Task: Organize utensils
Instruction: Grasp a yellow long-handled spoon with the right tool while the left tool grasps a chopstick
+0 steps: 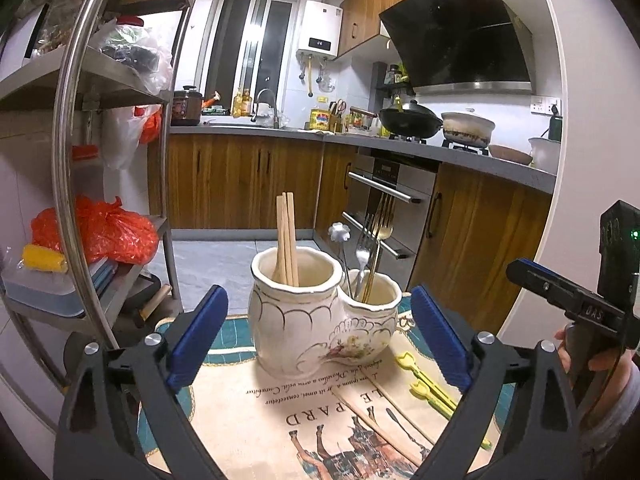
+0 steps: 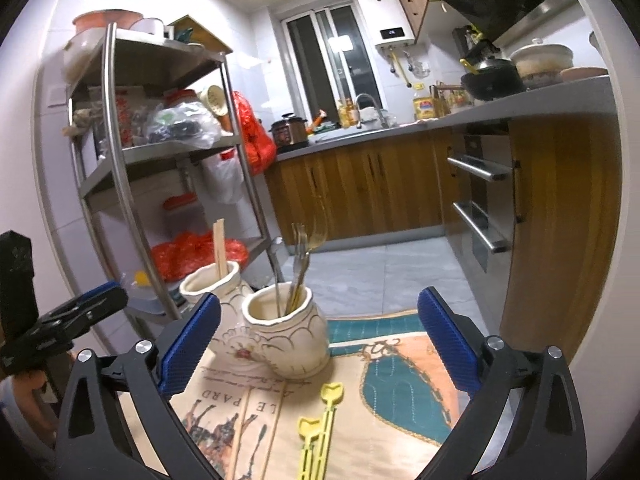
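Ahead of my left gripper [image 1: 318,338] stands the cream ceramic utensil holder [image 1: 304,328], two joined pots with scalloped gilt lines and a small floral motif low on its front. The taller pot, straight beyond my left jaws, carries wooden chopsticks [image 1: 286,240]; the lower pot to its right carries forks [image 1: 376,236] and a stirrer with a white flower top [image 1: 339,233]. From my right gripper [image 2: 318,344] the holder sits ahead and slightly left. Two yellow plastic picks [image 2: 320,424] lie flat on the cloth [image 2: 400,376] close below and between my right jaws, and a single wooden chopstick [image 1: 380,428] lies beside them, nearer my left gripper.

The cloth reads "LE PARD" upside down from here, with lines of script I cannot make out. The side of the other tool shows "UAS" in the left view.

Both pairs of blue pads stand wide apart, holding nothing and touching nothing; the holder is just beyond their tips.
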